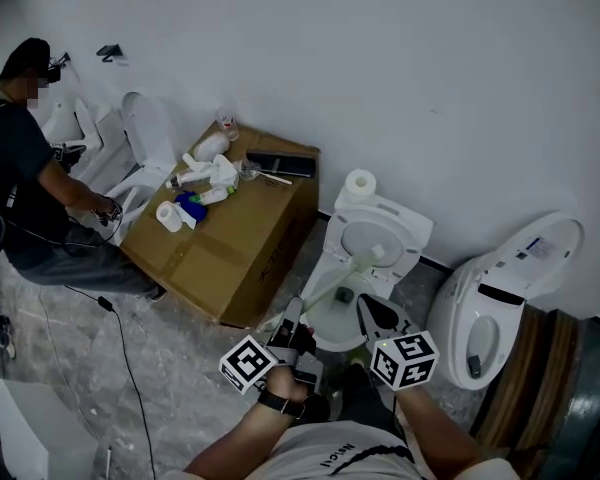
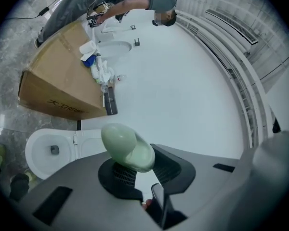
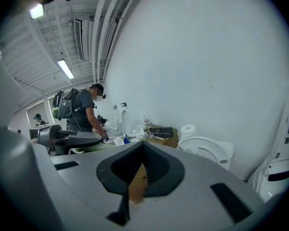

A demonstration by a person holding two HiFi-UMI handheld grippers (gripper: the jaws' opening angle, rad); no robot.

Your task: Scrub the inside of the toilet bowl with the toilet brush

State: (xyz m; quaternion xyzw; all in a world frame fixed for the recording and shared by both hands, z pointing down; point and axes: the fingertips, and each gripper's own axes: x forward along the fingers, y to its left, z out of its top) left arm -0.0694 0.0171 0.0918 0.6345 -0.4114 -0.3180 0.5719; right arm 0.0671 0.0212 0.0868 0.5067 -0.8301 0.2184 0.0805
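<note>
The white toilet (image 1: 375, 230) stands open in the middle of the head view, its bowl (image 1: 332, 308) just beyond both grippers. My left gripper (image 1: 293, 320) is shut on a pale green toilet brush (image 1: 338, 276), whose shaft slants up over the bowl toward the rear rim. In the left gripper view the brush's rounded green end (image 2: 127, 147) sits clamped between the jaws of the left gripper (image 2: 135, 165), with the bowl (image 2: 50, 150) at lower left. My right gripper (image 1: 375, 315) hovers over the bowl's near right rim. The right gripper (image 3: 143, 147) has its tips together, holding nothing.
A cardboard box (image 1: 242, 240) left of the toilet carries bottles, a paper roll (image 1: 169, 216) and a dark tray. Another paper roll (image 1: 358, 183) sits on the tank. A second toilet (image 1: 500, 303) stands at right. A person (image 1: 35, 183) works at another toilet at far left. A cable (image 1: 125, 343) crosses the floor.
</note>
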